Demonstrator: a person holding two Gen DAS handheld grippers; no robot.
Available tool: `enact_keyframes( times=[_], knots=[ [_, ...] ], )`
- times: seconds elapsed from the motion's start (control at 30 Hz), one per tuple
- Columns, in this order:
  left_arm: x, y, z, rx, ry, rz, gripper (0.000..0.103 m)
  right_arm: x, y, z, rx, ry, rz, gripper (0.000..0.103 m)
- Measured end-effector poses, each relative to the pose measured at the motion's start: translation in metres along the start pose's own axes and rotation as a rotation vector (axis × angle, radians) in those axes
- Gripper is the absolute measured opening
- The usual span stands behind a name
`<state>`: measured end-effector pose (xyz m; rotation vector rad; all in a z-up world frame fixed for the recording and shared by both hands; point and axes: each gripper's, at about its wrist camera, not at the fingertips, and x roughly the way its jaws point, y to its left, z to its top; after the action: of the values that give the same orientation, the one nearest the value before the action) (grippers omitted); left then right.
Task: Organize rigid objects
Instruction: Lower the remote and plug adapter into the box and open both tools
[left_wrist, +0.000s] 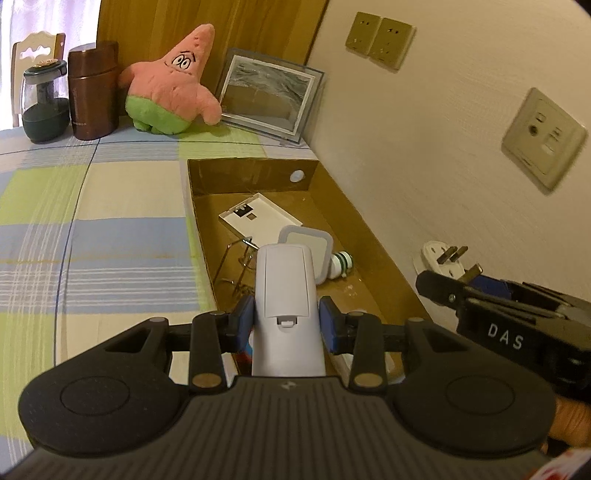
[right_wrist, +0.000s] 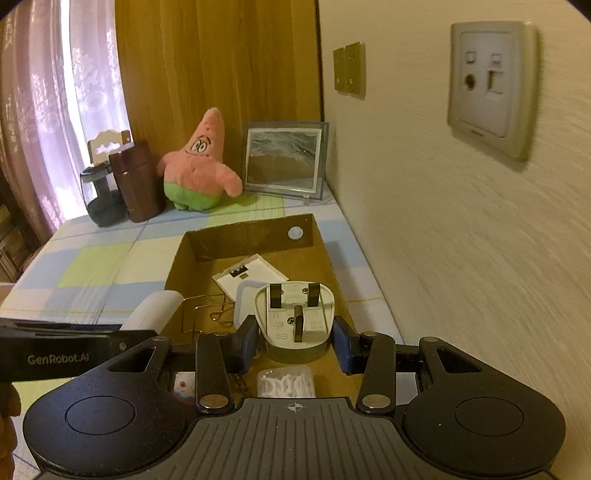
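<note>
My left gripper (left_wrist: 287, 322) is shut on a white remote control (left_wrist: 286, 295), held back side up over the near end of a long brown cardboard box (left_wrist: 354, 221). My right gripper (right_wrist: 295, 338) is shut on a white three-pin plug (right_wrist: 294, 317), prongs facing the camera, also above the box (right_wrist: 181, 258). The plug (left_wrist: 448, 264) shows at the right of the left wrist view, and the remote (right_wrist: 153, 312) at the left of the right wrist view. In the box lie a flat white panel (left_wrist: 258, 218), a rounded white square piece (left_wrist: 306, 247), a small white-and-green part (left_wrist: 341, 262) and a wire stand (left_wrist: 236, 266).
The box sits on a checked cloth (left_wrist: 92, 221) against a pale wall (left_wrist: 443, 166) with socket plates (left_wrist: 545, 138). At the back stand a pink starfish plush (left_wrist: 173, 85), a framed picture (left_wrist: 269, 99), a brown flask (left_wrist: 94, 90) and a dark jar (left_wrist: 44, 105). A white crinkled bundle (right_wrist: 286, 382) lies below the plug.
</note>
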<state>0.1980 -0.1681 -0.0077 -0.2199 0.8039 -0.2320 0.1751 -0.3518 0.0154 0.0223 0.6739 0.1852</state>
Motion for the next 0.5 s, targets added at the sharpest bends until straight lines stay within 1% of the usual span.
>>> enact_keyframes(
  times=[0.27,0.5],
  knots=[
    [0.03,0.001,0.014,-0.026,0.019,0.003,0.033,0.032,-0.006,0.004,-0.011,0.04,0.014,0.04],
    [0.046,-0.001,0.018,-0.026,0.034,0.008,0.033,0.045,-0.011,0.003,0.001,0.058,0.013,0.04]
  ],
)
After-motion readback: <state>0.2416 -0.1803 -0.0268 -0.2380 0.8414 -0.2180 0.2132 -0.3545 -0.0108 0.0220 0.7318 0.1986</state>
